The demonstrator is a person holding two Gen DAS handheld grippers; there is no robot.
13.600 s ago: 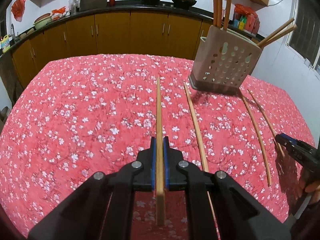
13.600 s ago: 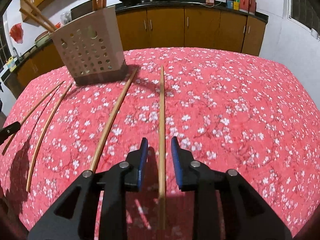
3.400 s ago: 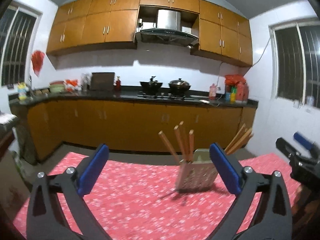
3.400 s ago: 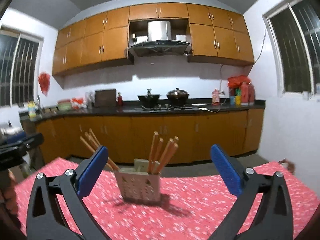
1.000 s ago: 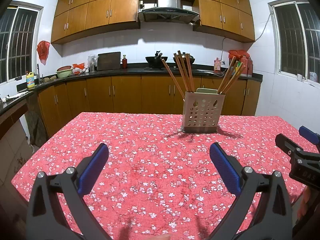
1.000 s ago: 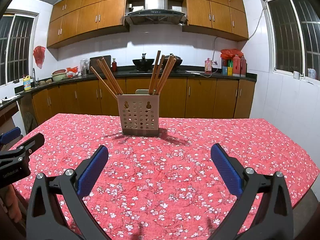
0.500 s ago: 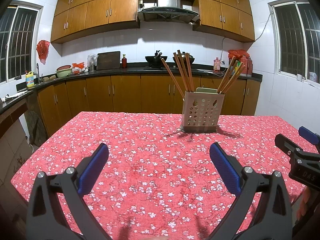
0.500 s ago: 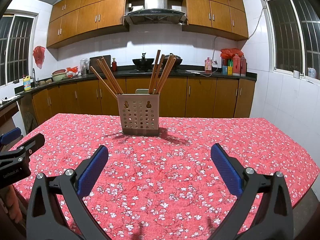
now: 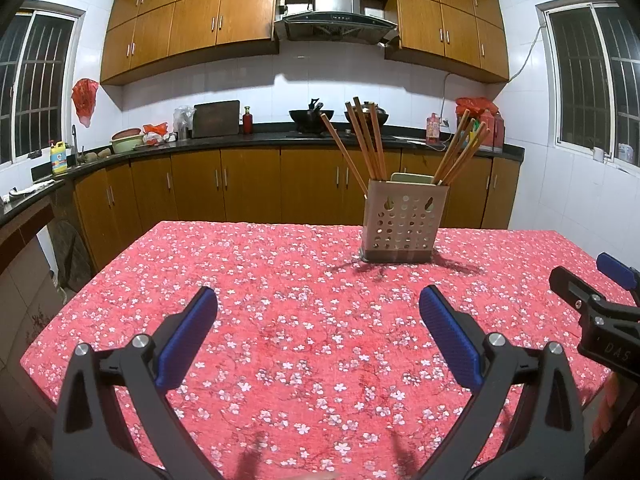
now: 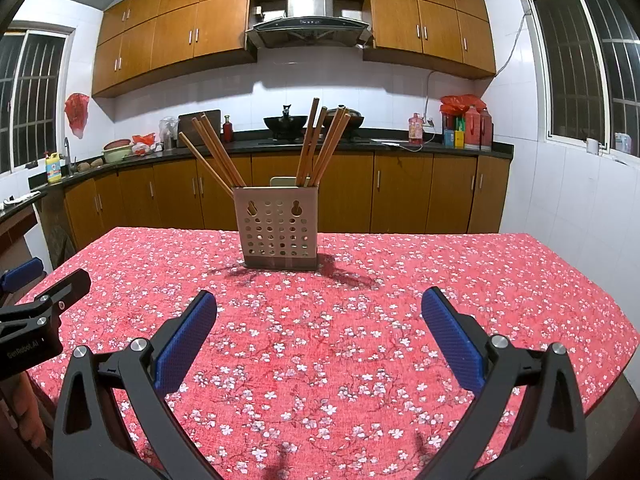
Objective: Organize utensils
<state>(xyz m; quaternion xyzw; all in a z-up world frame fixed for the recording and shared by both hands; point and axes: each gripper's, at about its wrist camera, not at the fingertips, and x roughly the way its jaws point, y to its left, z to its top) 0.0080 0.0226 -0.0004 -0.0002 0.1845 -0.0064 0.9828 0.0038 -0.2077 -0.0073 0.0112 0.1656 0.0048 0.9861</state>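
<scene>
A beige perforated utensil holder (image 9: pixel 402 222) stands upright on the far middle of the red flowered tablecloth (image 9: pixel 288 320). Several wooden chopsticks (image 9: pixel 366 142) stand in it, in two bunches. It also shows in the right wrist view (image 10: pixel 278 226) with its chopsticks (image 10: pixel 320 140). My left gripper (image 9: pixel 318 334) is wide open and empty, held above the near part of the table. My right gripper (image 10: pixel 318 336) is wide open and empty, also well short of the holder. No loose chopsticks show on the cloth.
The right gripper shows at the right edge of the left wrist view (image 9: pixel 600 316); the left gripper shows at the left edge of the right wrist view (image 10: pixel 36 312). Wooden cabinets (image 9: pixel 248 188) and a black counter with woks (image 10: pixel 286 122) stand behind the table.
Over the last second almost nothing moved. Earlier, both grippers held or straddled chopsticks lying on the cloth; now all chopsticks stand in the holder and both grippers are open and pulled back.
</scene>
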